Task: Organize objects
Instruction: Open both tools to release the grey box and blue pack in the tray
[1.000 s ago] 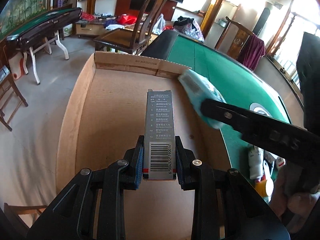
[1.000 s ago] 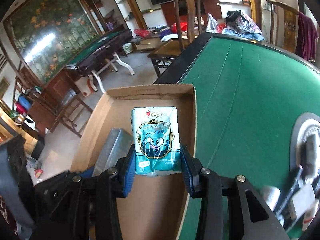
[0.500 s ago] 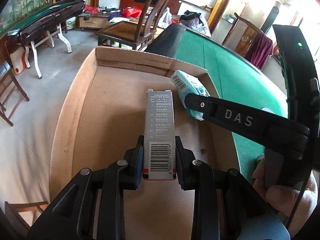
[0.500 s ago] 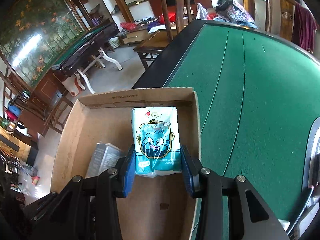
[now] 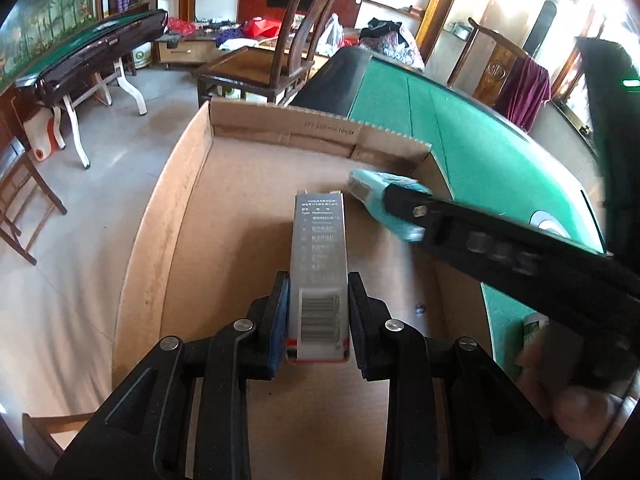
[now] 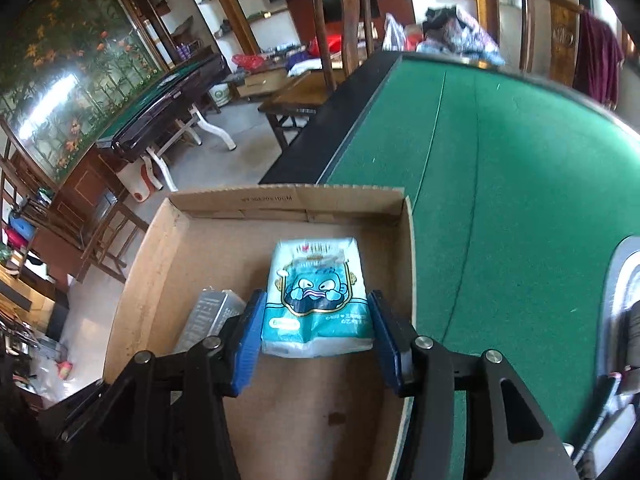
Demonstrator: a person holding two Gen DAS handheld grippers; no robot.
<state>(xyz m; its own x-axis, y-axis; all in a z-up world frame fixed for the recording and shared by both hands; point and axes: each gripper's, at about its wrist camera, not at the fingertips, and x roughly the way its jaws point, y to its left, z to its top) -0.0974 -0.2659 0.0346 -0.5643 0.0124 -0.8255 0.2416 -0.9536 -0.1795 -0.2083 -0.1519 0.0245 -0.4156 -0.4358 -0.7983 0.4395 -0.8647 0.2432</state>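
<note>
1. Big shallow cardboard box point(image 5: 176, 216) sits at the edge of the green felt worktop point(image 6: 500, 184), and both grippers are over the inside of it.
2. The left hand-held gripper point(image 5: 318, 312) is clamped on a tall grey carton point(image 5: 318, 252) with a barcode near the held end. The pads squeeze its two long sides, and the carton points toward the far wall of the box, roughly over the middle of the box floor.
3. The right hand-held gripper point(image 6: 316, 328) has a teal tissue pack point(image 6: 318, 300) with a cartoon face between its blue pads. The pads look spread about as wide as the pack; the left one meets the pack's edge, but I can't tell how firmly the right one does.
4. The pack is over the box's right half, close to the wall that borders the worktop felt. The grey carton is just to the pack's left.
5. From the left wrist camera the tissue pack shows as a blurry teal lump near the box's far right corner, with the right gripper's black finger across it.
6. A wooden chair point(image 6: 340, 28) stands beyond the box's far wall.
</note>
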